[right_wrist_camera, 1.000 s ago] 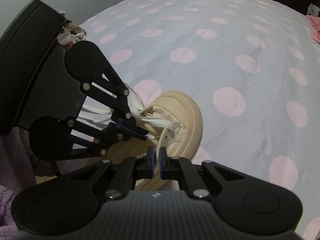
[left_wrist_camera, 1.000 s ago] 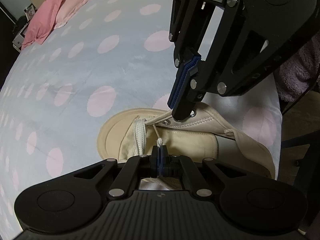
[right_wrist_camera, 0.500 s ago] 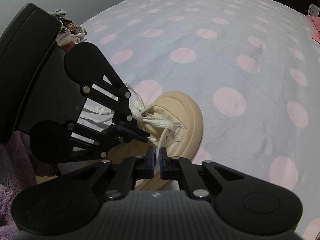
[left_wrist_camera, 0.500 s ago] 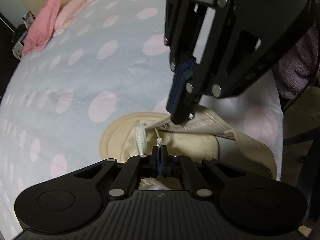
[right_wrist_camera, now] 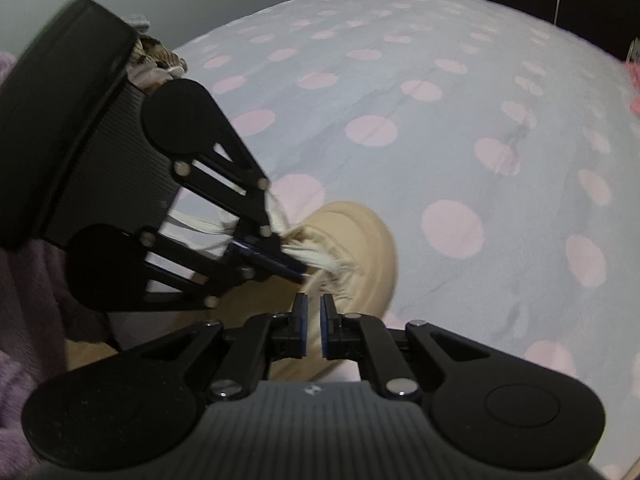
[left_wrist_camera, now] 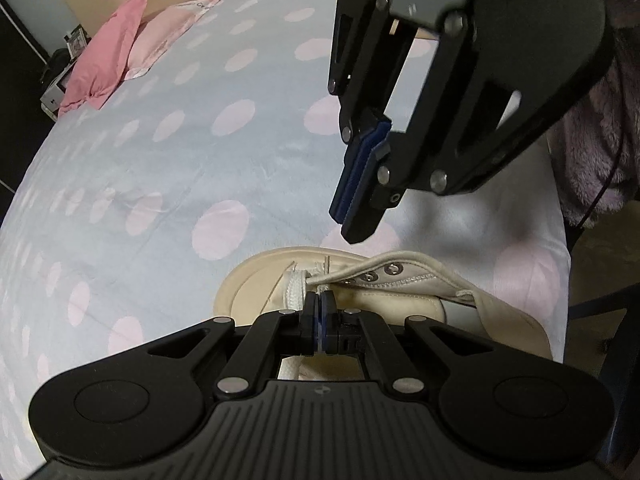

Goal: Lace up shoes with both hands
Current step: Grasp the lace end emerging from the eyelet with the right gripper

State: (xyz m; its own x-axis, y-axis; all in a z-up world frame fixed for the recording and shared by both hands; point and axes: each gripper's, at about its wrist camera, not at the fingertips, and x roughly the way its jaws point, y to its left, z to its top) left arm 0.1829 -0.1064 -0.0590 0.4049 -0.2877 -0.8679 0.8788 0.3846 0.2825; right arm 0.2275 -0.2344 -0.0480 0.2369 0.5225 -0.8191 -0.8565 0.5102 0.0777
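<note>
A beige canvas shoe (left_wrist_camera: pixel 404 304) with metal eyelets lies on the dotted bedspread, toe away from me; it also shows, blurred, in the right wrist view (right_wrist_camera: pixel 360 240). My left gripper (left_wrist_camera: pixel 319 300) is shut on the white lace (left_wrist_camera: pixel 294 294) right at the front eyelets; it appears in the right wrist view (right_wrist_camera: pixel 298 270) too. My right gripper (right_wrist_camera: pixel 313 306) has a narrow gap between its pads and holds nothing. In the left wrist view it (left_wrist_camera: pixel 356 224) hangs above the shoe's eyelet row, clear of it.
The light blue bedspread (left_wrist_camera: pixel 160 184) with pink dots spreads wide to the left and far side. Pink pillows (left_wrist_camera: pixel 112 56) lie at the far corner. A purple fuzzy cloth (left_wrist_camera: pixel 600 160) hangs at the right, past the bed edge.
My right gripper has lifted up off the shoe's eyelet flap and its pads have parted slightly. My left gripper stays shut on the lace, now closer to the eyelets.
</note>
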